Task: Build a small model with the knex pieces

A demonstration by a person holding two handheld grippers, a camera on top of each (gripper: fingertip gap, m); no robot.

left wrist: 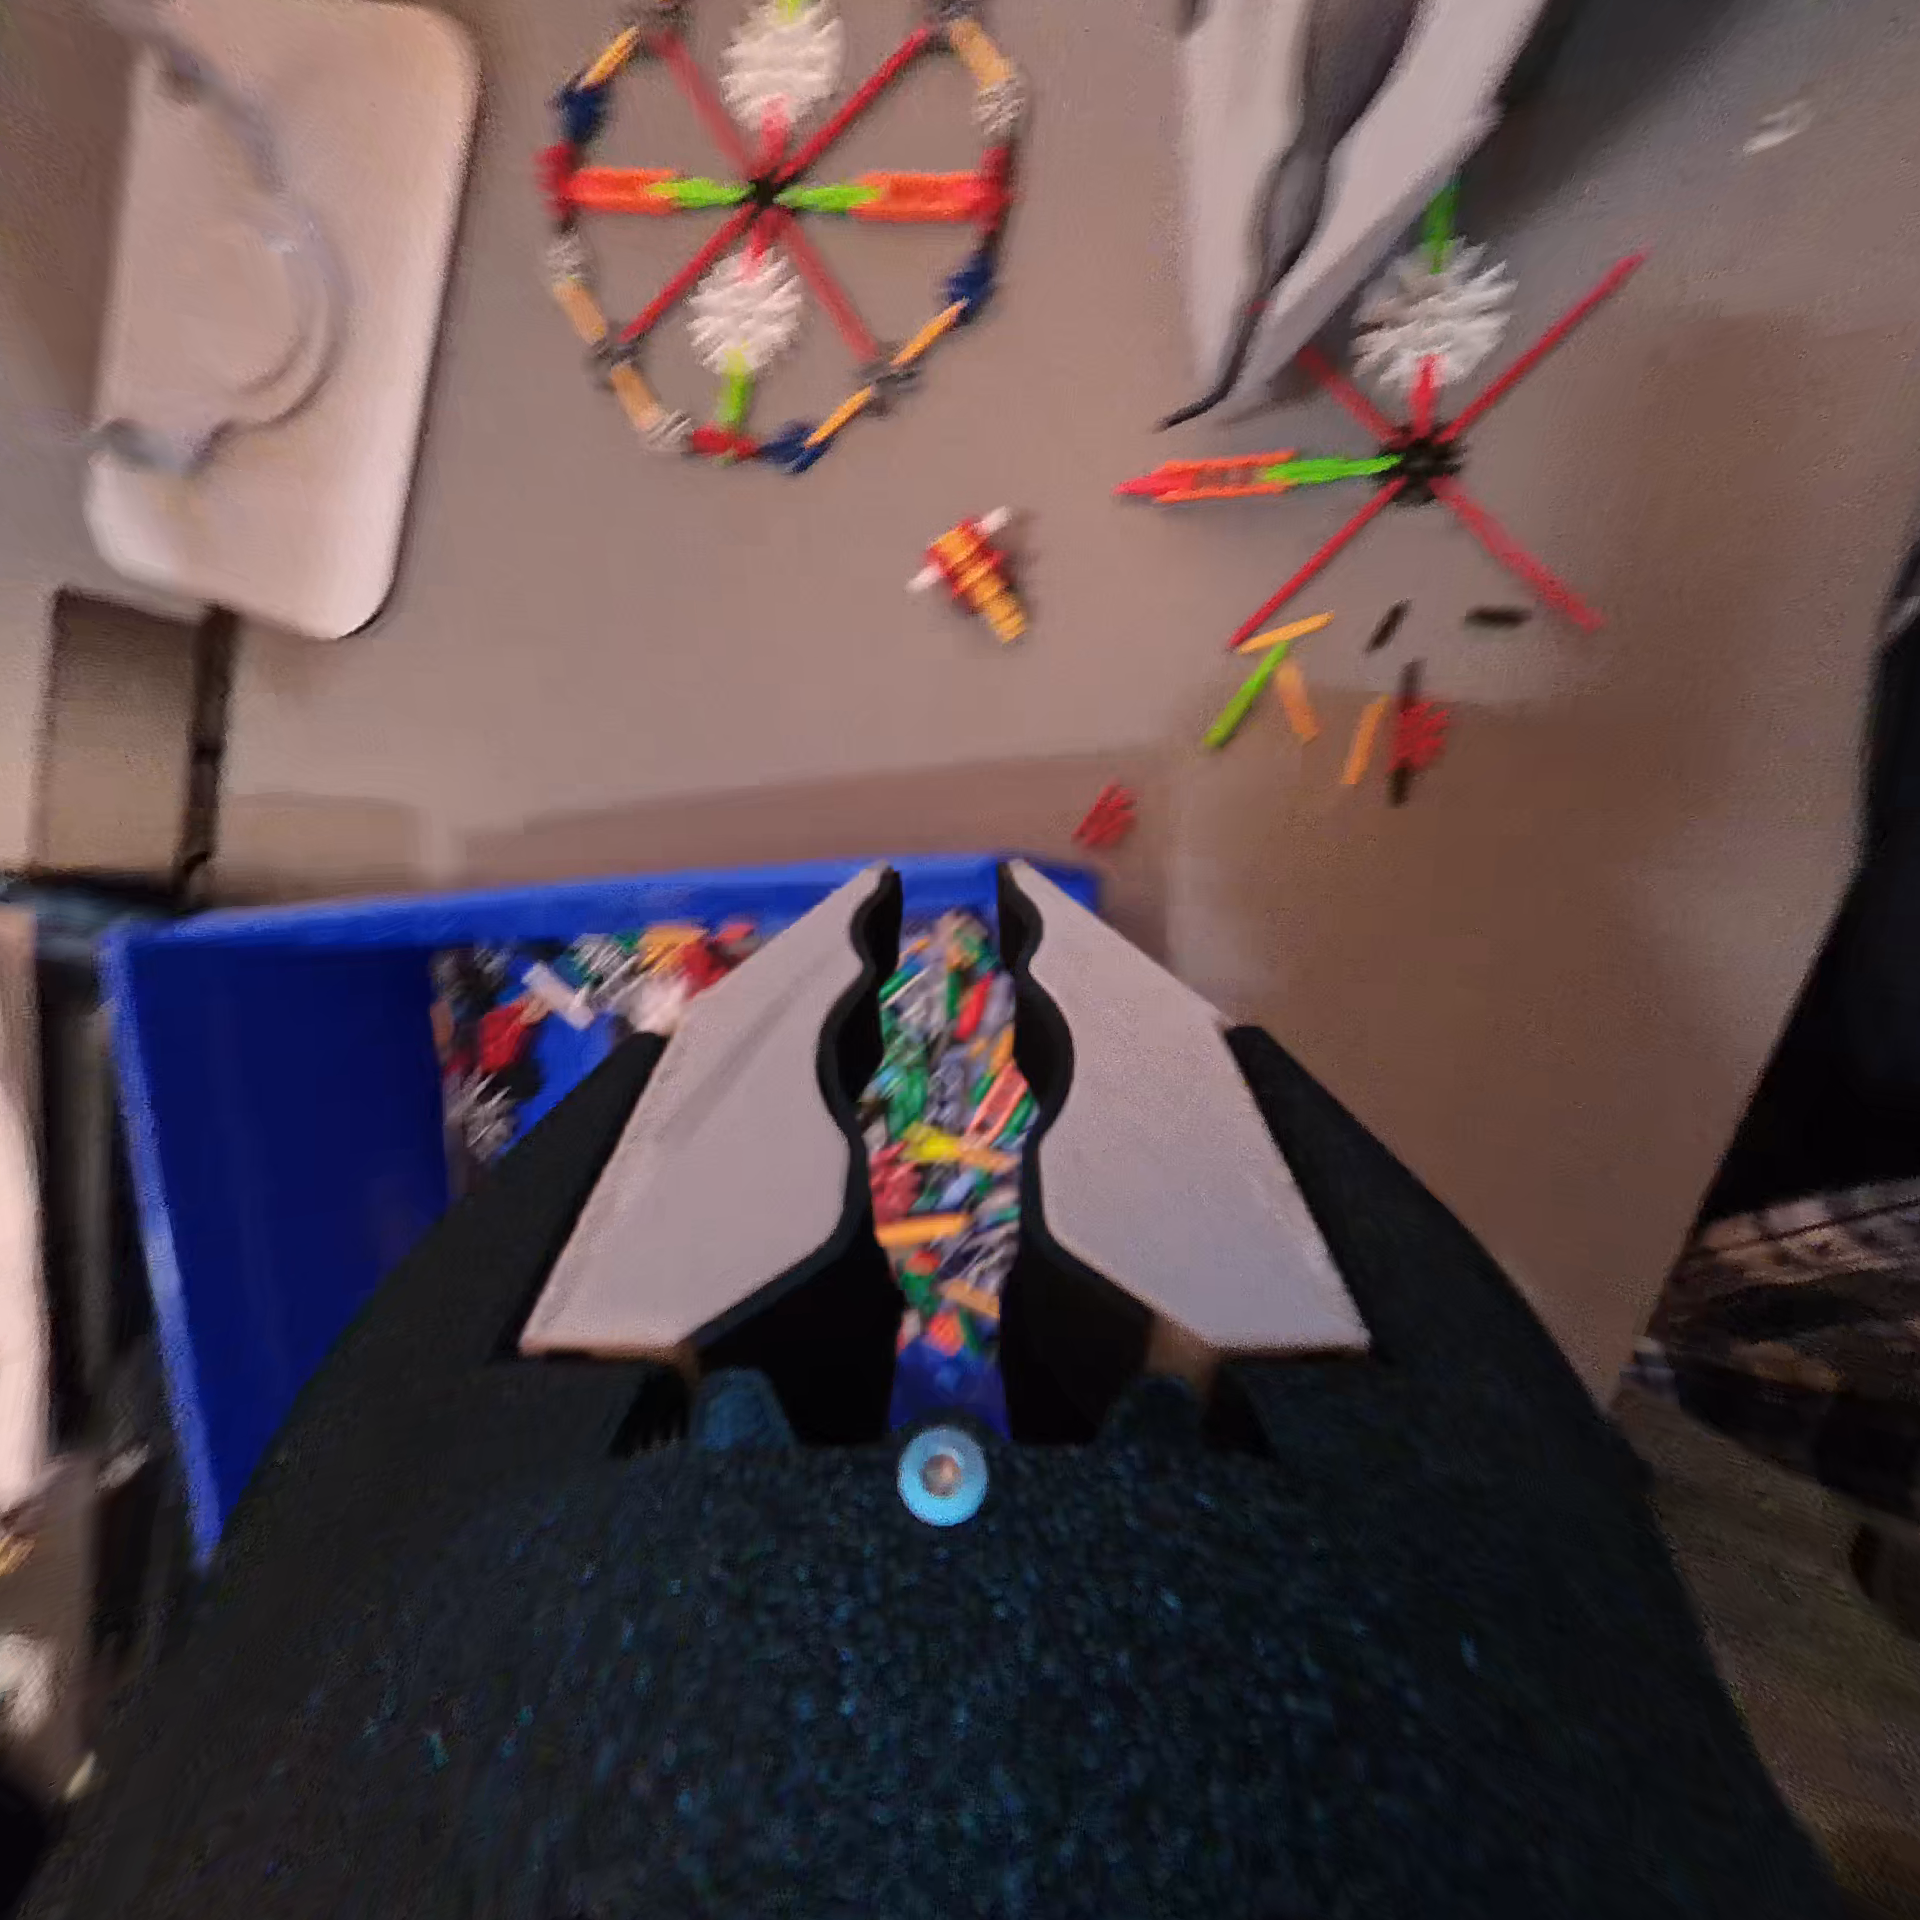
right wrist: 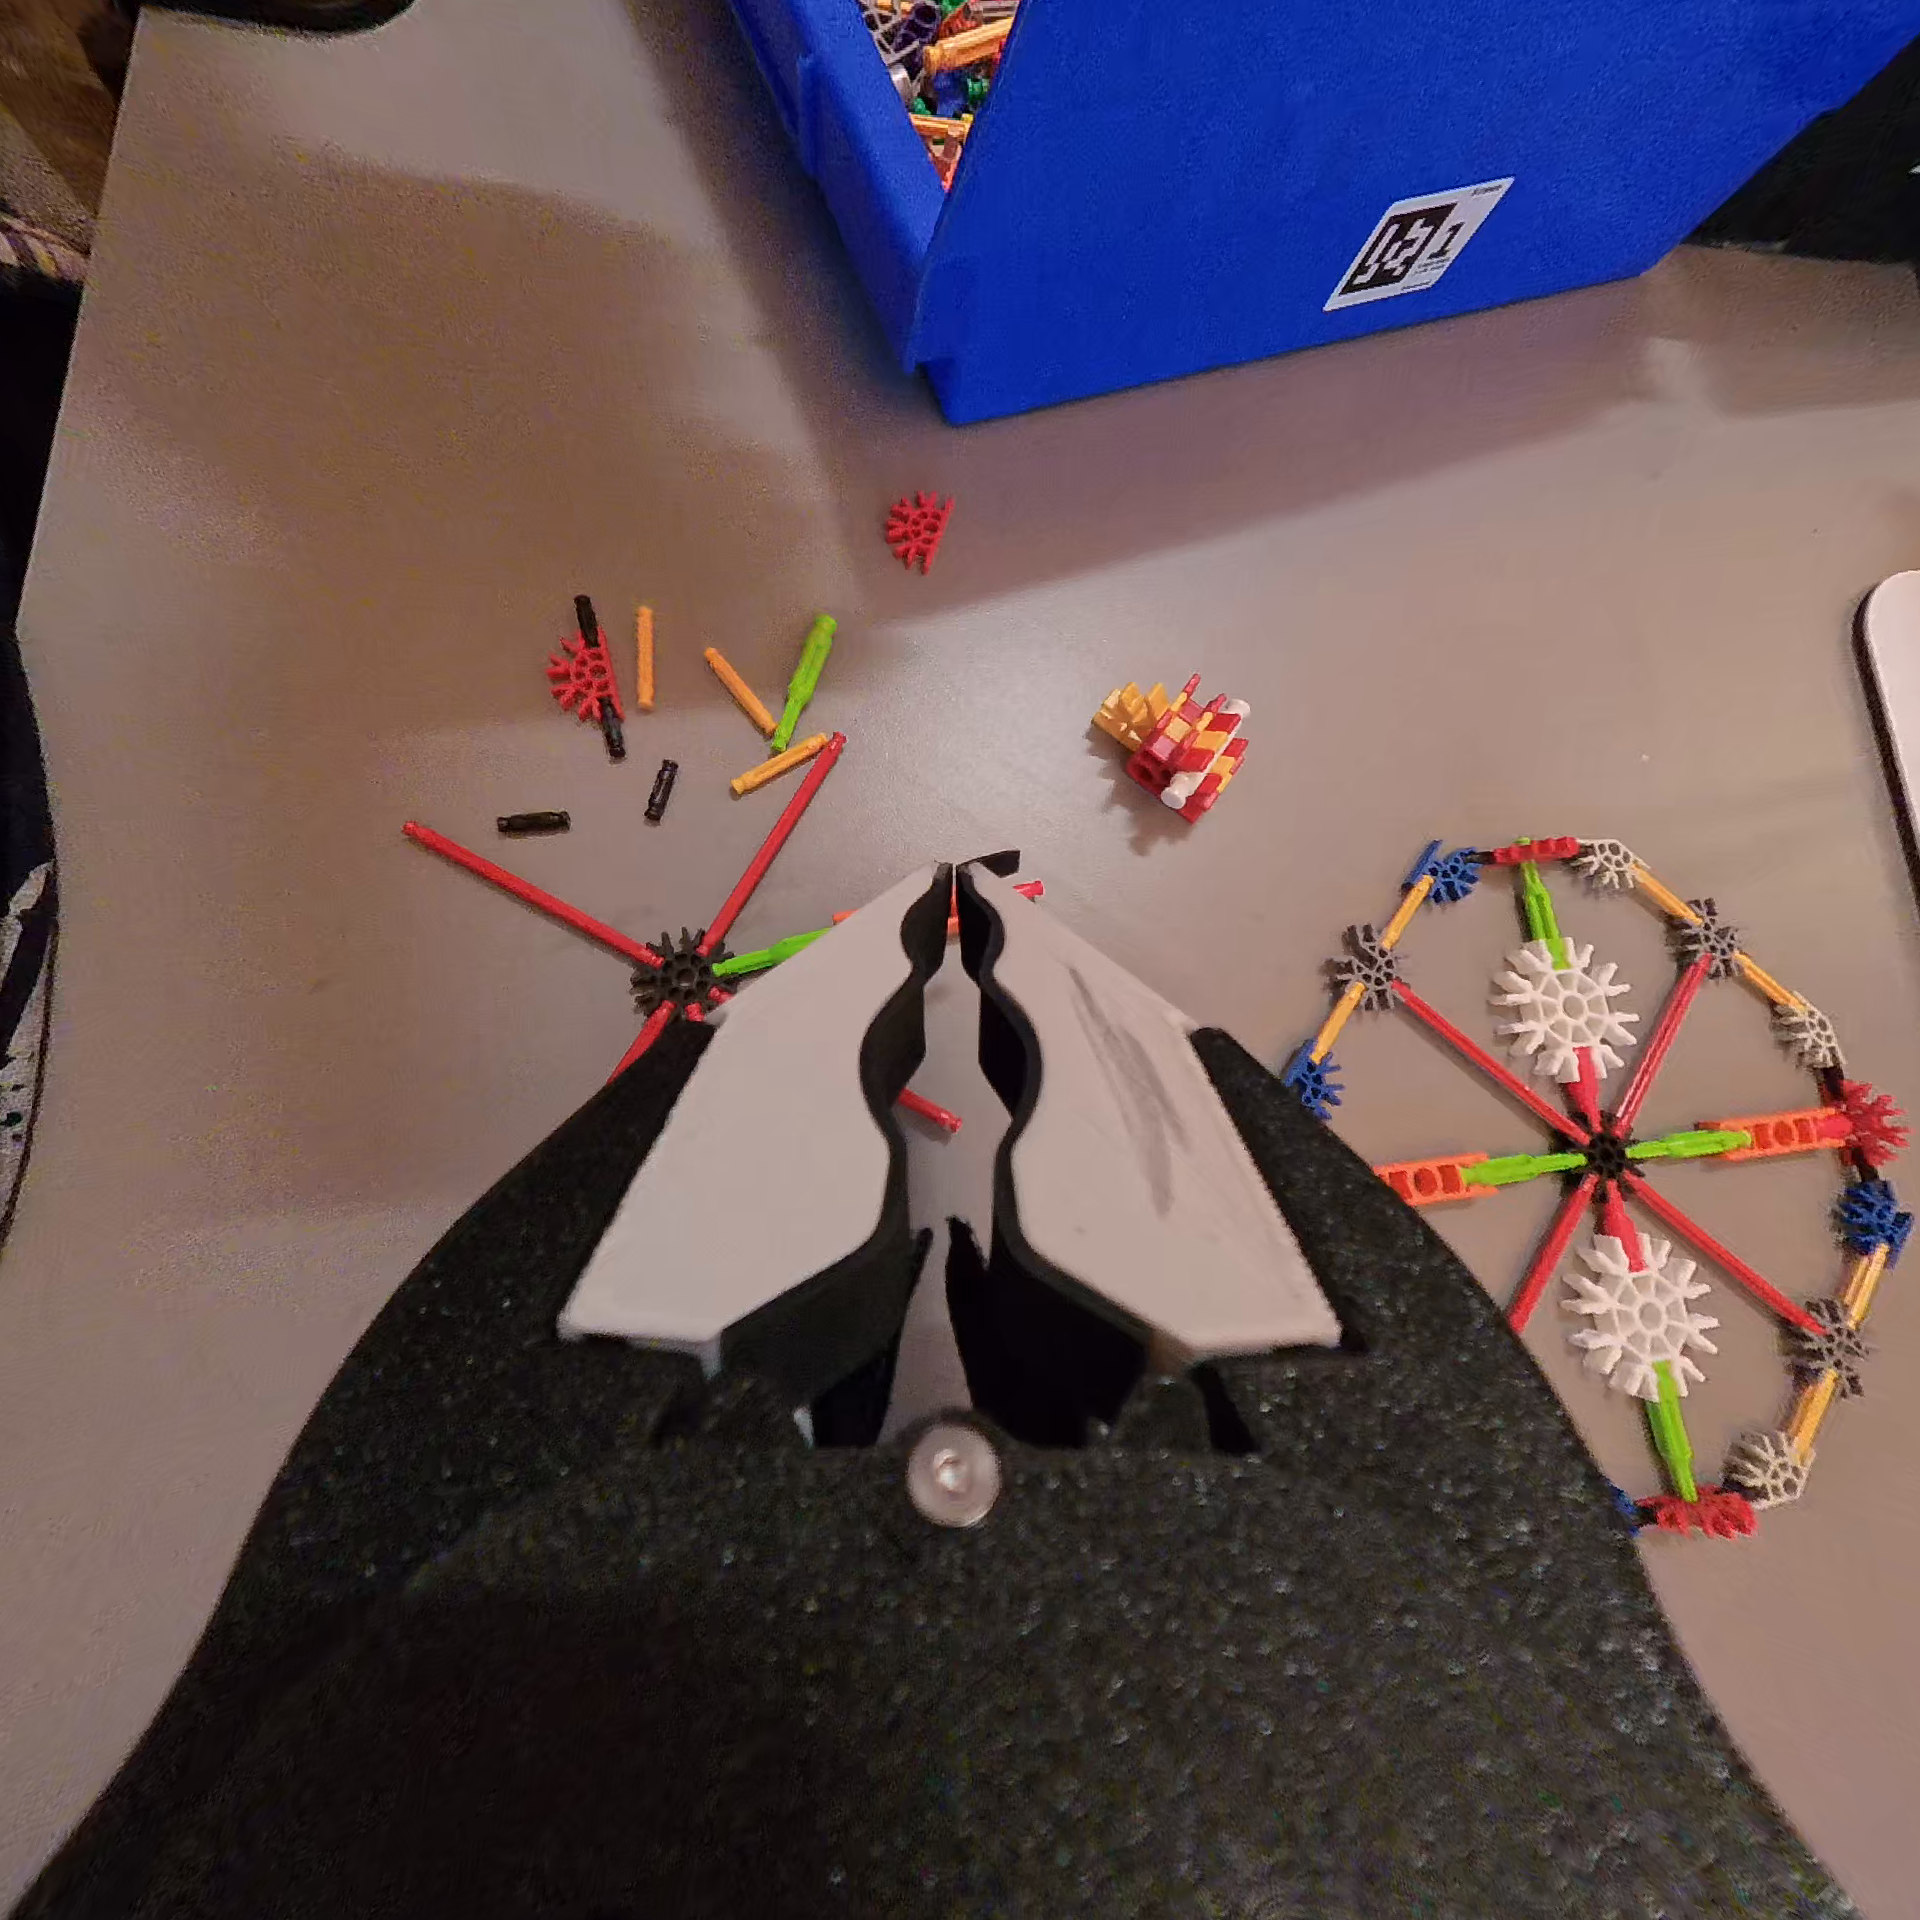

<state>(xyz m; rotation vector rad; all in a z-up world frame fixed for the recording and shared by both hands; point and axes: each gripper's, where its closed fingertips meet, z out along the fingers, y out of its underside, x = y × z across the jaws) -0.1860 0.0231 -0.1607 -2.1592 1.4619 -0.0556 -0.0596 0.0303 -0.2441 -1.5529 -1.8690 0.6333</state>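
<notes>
Left wrist view: my left gripper [left wrist: 948, 883] hangs over the blue bin [left wrist: 260, 1091] of loose rods, jaws a narrow slit apart, empty. In the right wrist view, my right gripper [right wrist: 954, 878] is pinched together over the half-built spoke star [right wrist: 681, 971]; whether it grips the orange rod, I cannot tell. The finished wheel [right wrist: 1605, 1153] lies just beside; the bin bears a black-and-white sticker [right wrist: 1418, 244]

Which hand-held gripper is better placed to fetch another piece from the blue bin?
Probably the left hand-held gripper: slightly open, directly over the blue bin. The right hand-held gripper is at the unfinished spoke piece.
</notes>
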